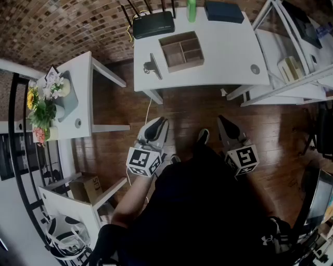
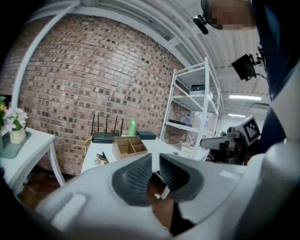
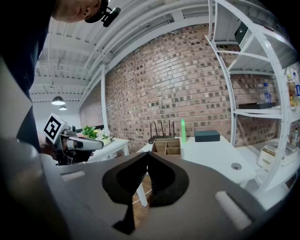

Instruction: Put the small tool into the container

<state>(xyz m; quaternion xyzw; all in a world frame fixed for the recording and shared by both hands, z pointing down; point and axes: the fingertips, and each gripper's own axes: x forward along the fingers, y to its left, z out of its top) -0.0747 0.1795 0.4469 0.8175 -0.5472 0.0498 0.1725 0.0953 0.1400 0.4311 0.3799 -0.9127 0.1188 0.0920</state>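
Observation:
The small tool [image 1: 152, 66], a dark plier-like piece, lies on the white table [image 1: 229, 57] just left of the wooden compartment container [image 1: 182, 51]. Both also show in the left gripper view, the tool [image 2: 101, 158] beside the container [image 2: 129, 146]. My left gripper [image 1: 162, 121] hangs over the wooden floor short of the table, its jaws a narrow gap apart with nothing between them [image 2: 155, 157]. My right gripper [image 1: 221, 119] is held level with it to the right, its fingertips touching and empty [image 3: 147, 153]. The container [image 3: 167, 146] stands far ahead of it.
A black router [image 1: 153, 24], a green bottle [image 1: 191, 10] and a dark box [image 1: 223, 11] stand at the table's far edge. A side table with flowers [image 1: 44, 106] is at the left, white shelving [image 1: 291, 62] at the right, a cardboard box [image 1: 86, 187] near left.

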